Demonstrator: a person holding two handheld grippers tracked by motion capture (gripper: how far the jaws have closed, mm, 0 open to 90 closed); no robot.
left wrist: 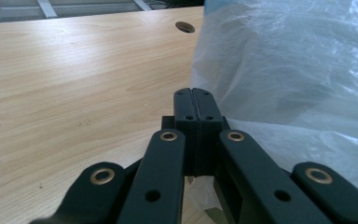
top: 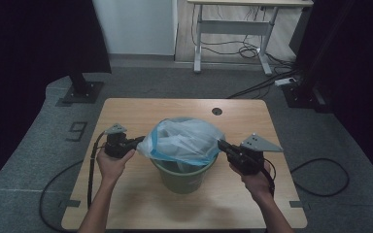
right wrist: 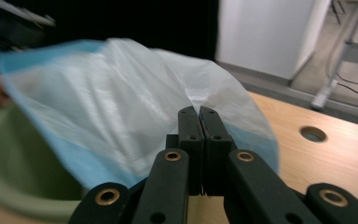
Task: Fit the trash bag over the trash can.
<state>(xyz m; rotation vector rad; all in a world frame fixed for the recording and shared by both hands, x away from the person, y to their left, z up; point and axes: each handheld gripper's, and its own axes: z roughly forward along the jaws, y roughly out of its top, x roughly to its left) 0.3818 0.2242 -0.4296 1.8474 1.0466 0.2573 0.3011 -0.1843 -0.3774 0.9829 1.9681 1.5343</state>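
High view, both tools [top: 141, 142] [top: 222, 144] clamped on bag [top: 184, 138]

One wooden table [top: 126, 204] carries one green bucket [top: 182, 177] and one translucent blue-edged plastic bag [top: 184, 138], with a single round hole [top: 217, 111] in the tabletop. Two hand-held grippers, left [top: 141, 141] and right [top: 222, 144], meet the bag, one from each side.
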